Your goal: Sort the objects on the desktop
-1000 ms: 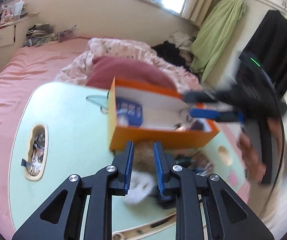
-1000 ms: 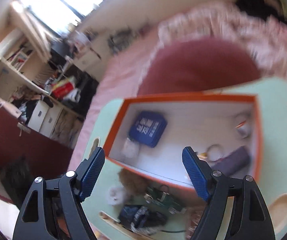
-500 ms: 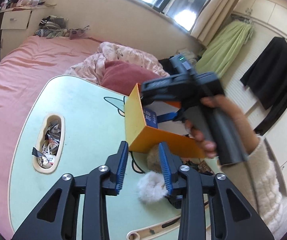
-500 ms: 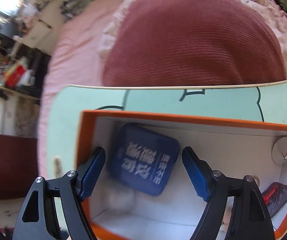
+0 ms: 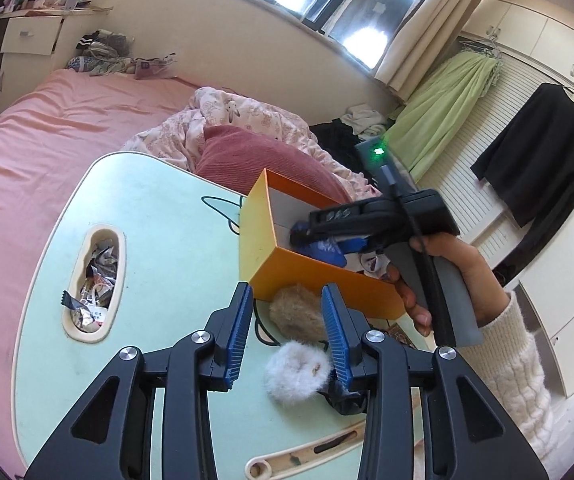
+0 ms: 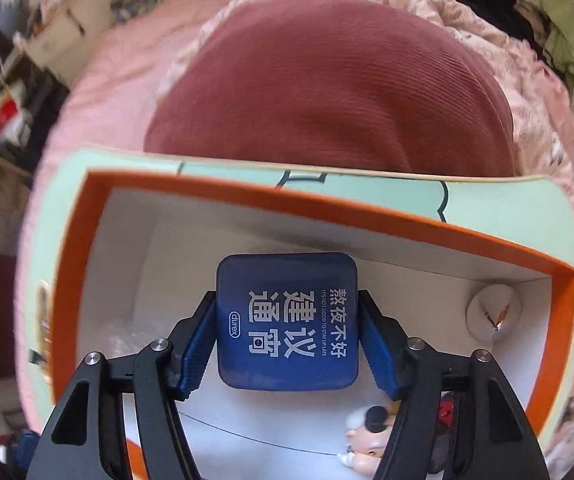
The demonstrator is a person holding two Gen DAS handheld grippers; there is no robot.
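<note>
An orange box (image 5: 287,276) with a white inside stands on the pale green table (image 5: 159,240). My right gripper (image 6: 287,320) points down into the orange box (image 6: 367,208). Its jaws are closing on a blue square tin (image 6: 287,320) with white lettering, and both pads touch the tin's sides. The left wrist view shows the right gripper (image 5: 327,236) dipping into the box over the tin (image 5: 323,250). My left gripper (image 5: 287,320) hangs open in front of the box. A brown fluffy ball (image 5: 295,312) and a white fluffy ball (image 5: 297,372) lie between and below its fingers, untouched.
A round white thing (image 6: 493,312) and a small figurine (image 6: 367,436) also lie in the box. A slot (image 5: 91,284) in the table's left side holds wrappers. A dark item (image 5: 343,396) lies under the white ball. A red pillow (image 5: 255,156) and a pink bed lie beyond the table.
The right gripper has dropped into the box and narrowed its jaws around the blue tin. The left gripper's jaws have widened, and it has shifted in front of the box.
</note>
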